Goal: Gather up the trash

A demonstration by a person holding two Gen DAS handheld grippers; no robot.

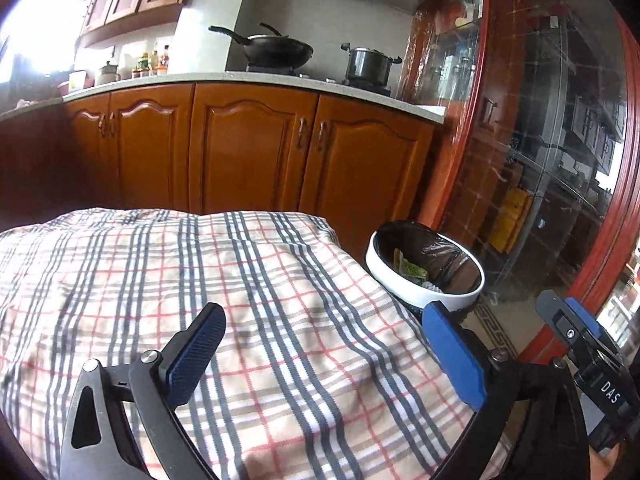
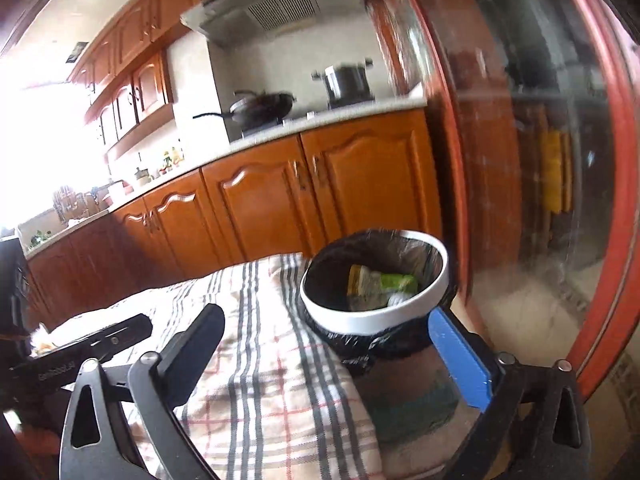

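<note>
The trash bin (image 2: 374, 280), white-rimmed and lined with a black bag, stands on the floor just beside the corner of my bench (image 1: 200, 300), which is covered by a plaid cloth. Inside the bin I see a yellow-green wrapper (image 2: 380, 282) and some paler scraps. My right claw (image 2: 328, 340) hangs near the bin with its jaws spread wide and nothing between them. My left claw (image 1: 324, 344) hovers over the cloth, equally wide and empty. Beyond stand wooden cabinets (image 1: 248, 148), a wok (image 1: 276, 50) and a pot (image 1: 368, 64) on the stove, with a red-framed glass door (image 1: 560, 160) to the right.
</note>
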